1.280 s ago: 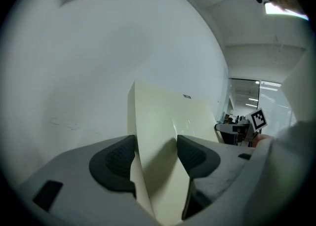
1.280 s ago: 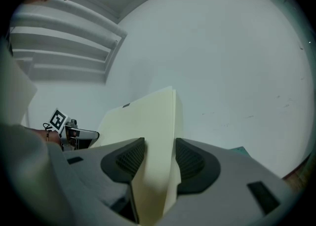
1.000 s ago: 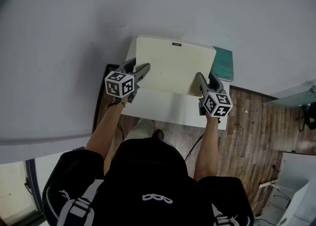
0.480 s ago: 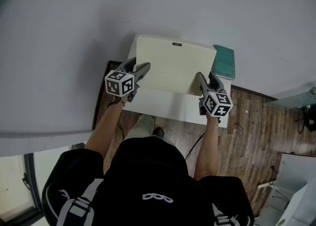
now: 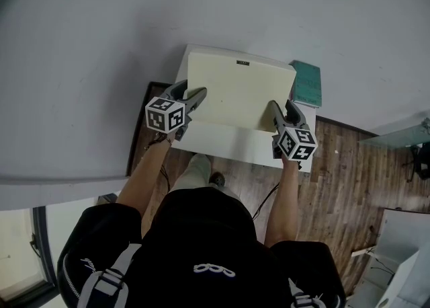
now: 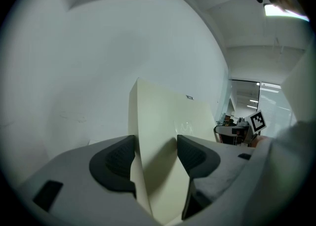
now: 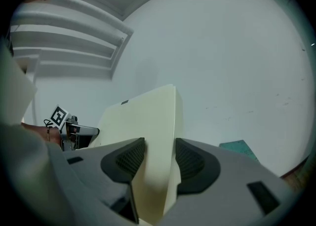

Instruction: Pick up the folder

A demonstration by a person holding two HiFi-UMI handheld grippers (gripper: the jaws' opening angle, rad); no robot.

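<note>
- Two grippers share one load in the head view: the left gripper [image 5: 195,95] and the right gripper [image 5: 276,110] each clamp a side edge of the broad cream cardboard folder [image 5: 238,91], close to its near corners.
- The folder is held tilted over the small white table [image 5: 222,142], with a flat teal pad [image 5: 308,83] lying at the table's right end. From this steep angle I cannot be sure the folder's far edge is clear of the tabletop.
- Along the left gripper [image 6: 155,153], both dark ribbed pads [image 6: 116,158] are closed on the folder [image 6: 163,121], which rises between them against the pale wall.
- Along the right gripper [image 7: 154,161], the pads [image 7: 190,161] likewise pinch the folder [image 7: 143,116] at its edge, the jaws standing fairly wide because the folder is thick.
- Handling, as a judgement: the board looks stiff and light, but its smooth face could slide in the pads.
- Being so wide, the folder is best taken at opposite edges as here, with both hands kept level so it does not twist.
</note>
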